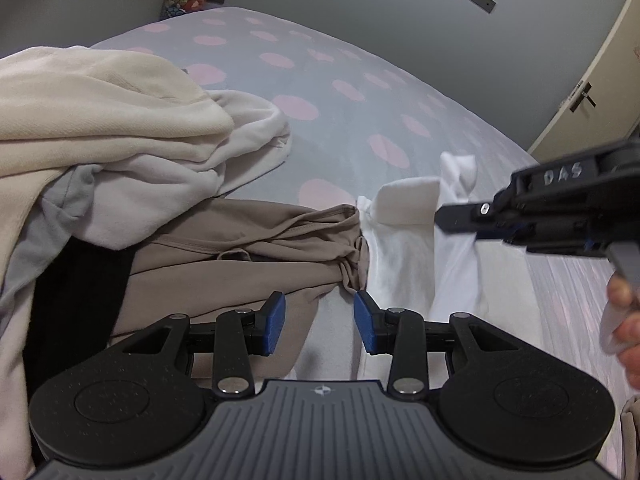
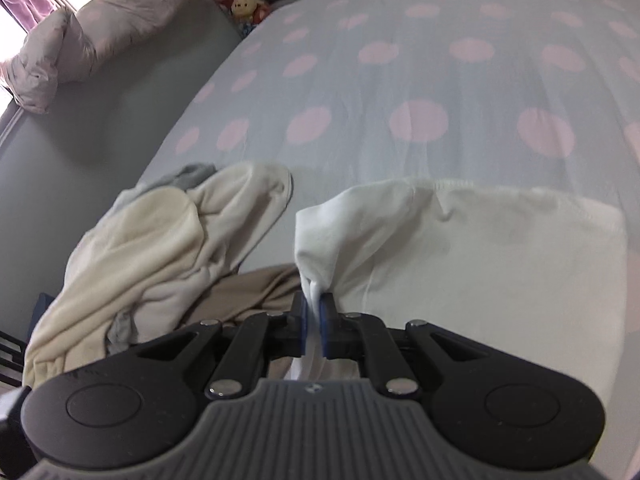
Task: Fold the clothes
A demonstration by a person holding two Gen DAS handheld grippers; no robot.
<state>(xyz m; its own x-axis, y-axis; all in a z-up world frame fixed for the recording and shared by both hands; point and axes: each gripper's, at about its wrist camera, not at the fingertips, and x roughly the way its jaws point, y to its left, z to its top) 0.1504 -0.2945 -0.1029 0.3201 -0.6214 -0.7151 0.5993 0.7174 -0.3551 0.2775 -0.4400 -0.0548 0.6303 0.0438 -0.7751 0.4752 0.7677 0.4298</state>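
Bare dotted bedsheet [image 2: 420,80] ahead, heaped clothes pile [image 2: 152,240] at left

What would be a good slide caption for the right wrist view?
Right tongs shut on a white garment spread on the dotted bed, beside unfolded clothes.

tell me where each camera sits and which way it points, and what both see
Left wrist: sits on the left tongs, angled down over the bed; shows its open blue pads, nothing between them, the right tongs and a hand.
Right wrist: sits on the right tongs, angled down across the bed; shows its pads shut on the white garment.
Shared: white garment, tan garment, cream pile, dotted bed.
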